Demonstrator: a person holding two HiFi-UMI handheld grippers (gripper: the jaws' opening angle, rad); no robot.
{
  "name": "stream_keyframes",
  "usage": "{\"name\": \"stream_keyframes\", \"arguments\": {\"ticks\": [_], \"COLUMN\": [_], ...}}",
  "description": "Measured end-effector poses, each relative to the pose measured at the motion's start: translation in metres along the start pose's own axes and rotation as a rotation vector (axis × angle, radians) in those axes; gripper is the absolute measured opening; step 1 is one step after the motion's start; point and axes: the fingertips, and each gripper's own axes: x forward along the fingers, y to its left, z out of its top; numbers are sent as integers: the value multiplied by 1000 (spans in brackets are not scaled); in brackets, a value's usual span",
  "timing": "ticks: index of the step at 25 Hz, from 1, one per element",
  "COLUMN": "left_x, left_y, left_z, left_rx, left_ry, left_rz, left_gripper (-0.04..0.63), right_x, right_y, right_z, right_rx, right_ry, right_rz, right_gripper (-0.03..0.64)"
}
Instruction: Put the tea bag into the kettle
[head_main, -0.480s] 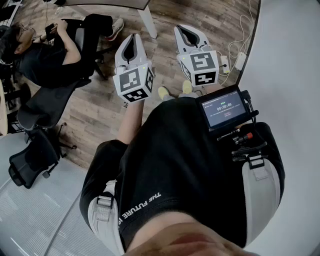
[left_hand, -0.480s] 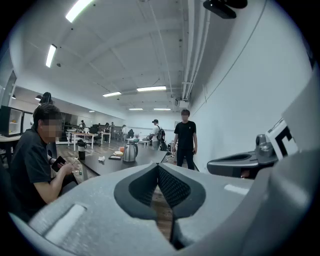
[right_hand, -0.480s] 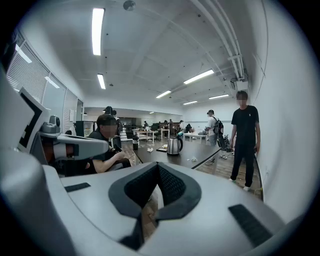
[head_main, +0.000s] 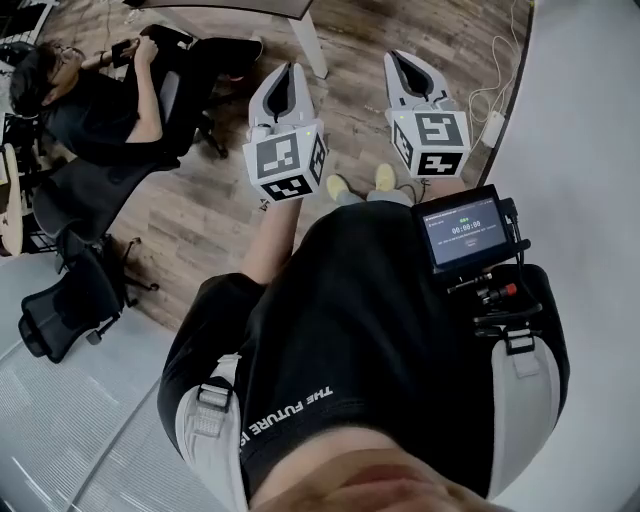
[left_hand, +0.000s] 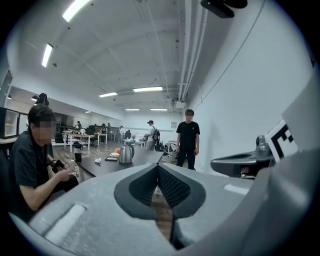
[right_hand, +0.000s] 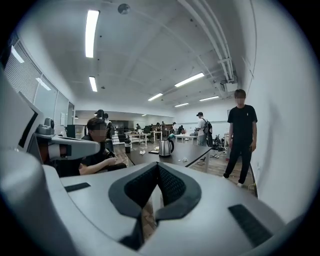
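1. Nothing of the task is done yet. The person stands well away from the work, with both grippers held out over the wooden floor (head_main: 200, 215).
2. The left gripper (head_main: 284, 70) has its jaws together. Its own view shows the dark pads meeting, with only floor below them and nothing clamped.
3. The right gripper (head_main: 405, 56) is the same: its jaws are closed tight on nothing.
4. The kettle (right_hand: 166, 146) stands on a dark table (right_hand: 192, 150) far ahead of both grippers, out of reach. The left gripper view also shows it (left_hand: 126, 153). Whether its lid is on or off is too small to tell.
5. The tea bag cannot be picked out for sure. A few pale scraps (right_hand: 141, 152) lie on the table near the kettle, and one of them may be it — they are too small to say.
6. Judged from this, everything is left to do:
   - walk to the table and find the tea bag
   - open one gripper and close it on the bag
   - carry the bag over the kettle's mouth — lifting the lid first if it is on — and let it go inside
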Motion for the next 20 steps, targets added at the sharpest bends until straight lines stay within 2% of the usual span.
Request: {"name": "stream_keyframes", "arguments": {"ticks": [10, 14, 20], "left_x": [-4, -5, -6], "left_y": [20, 17, 19], "left_z": [-1, -4, 8], "left_rx": [2, 19, 38], "left_ry": [-40, -30, -41], "left_rz": [45, 43, 43], "left_gripper": [8, 8, 8], "right_x": [-2, -5, -5], "right_y": [-16, -21, -25], "right_z": [11, 9, 15], "right_rx": [-39, -44, -14], "right_ry": [-54, -63, -82], "right_rz": [-39, -46, -57], "right_gripper": [5, 5, 5]}}
